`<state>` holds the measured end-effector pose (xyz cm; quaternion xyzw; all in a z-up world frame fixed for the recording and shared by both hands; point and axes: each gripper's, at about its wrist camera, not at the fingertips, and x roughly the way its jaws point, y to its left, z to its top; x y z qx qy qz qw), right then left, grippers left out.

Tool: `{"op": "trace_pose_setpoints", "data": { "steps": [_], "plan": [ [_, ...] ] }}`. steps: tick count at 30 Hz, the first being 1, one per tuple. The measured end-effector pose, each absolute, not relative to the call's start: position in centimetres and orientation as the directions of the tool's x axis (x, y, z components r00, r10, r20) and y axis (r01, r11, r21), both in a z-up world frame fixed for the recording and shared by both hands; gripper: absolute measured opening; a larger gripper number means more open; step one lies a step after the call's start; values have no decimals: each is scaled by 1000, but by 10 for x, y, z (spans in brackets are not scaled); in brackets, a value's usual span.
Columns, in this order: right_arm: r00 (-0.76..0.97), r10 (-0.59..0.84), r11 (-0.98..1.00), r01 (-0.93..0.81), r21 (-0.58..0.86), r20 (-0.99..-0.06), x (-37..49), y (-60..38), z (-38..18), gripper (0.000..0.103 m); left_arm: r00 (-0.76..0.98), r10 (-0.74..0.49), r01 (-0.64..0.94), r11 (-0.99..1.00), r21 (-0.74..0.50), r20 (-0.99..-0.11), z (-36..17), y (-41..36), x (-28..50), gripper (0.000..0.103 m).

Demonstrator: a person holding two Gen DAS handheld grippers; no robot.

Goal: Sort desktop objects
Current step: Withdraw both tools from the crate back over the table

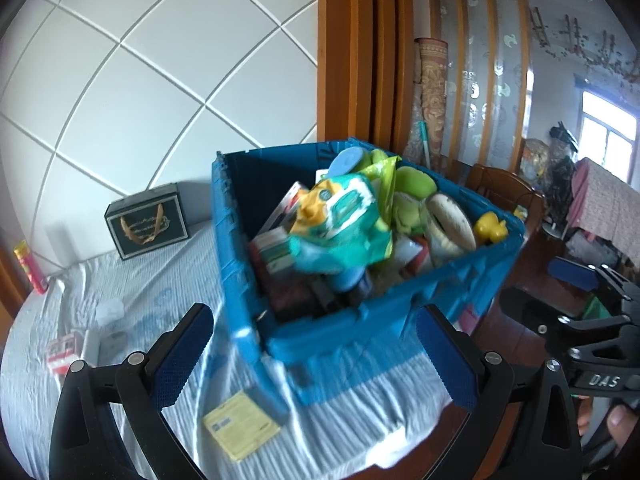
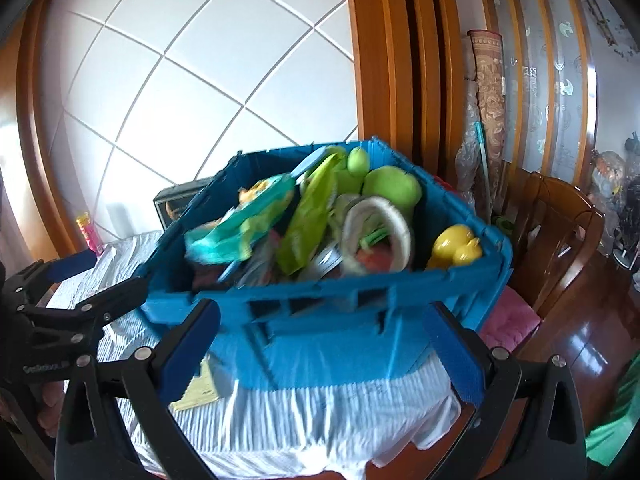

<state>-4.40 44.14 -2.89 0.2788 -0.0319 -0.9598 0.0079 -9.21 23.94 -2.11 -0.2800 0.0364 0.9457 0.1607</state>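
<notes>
Right wrist: blurred, seemingly overfull blue crate (image 2: 320,304)

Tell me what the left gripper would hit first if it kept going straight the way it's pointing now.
Most likely the near wall of the blue crate, which sits centred between the open left gripper fingers. Depth is hard to judge, so it might touch the tablecloth first.

- A rolled carpet (image 1: 431,92) leans upright against the wooden partition (image 1: 360,52).
- A wooden chair (image 2: 556,232) stands right of the bench, a pink cushion (image 2: 510,318) on its seat.
- White tiled wall (image 1: 160,60) behind.
- A bright window (image 1: 608,132) far right.
</notes>
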Motion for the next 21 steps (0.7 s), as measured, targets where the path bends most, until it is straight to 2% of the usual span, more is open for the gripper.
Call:
{"op": "trace_pose_setpoints", "data": {
  "steps": [12,21],
  "plan": [
    [-823,-24,-999,3,38,-568,5,353,-42,103,-781,286,-303,-951,-63,-555,-38,152,-48,102],
    [-806,-69,-998,57,39,-588,7,290,-54,103,-778,244,-241,-967,-83,-579,-57,93,-41,102]
  ]
}}
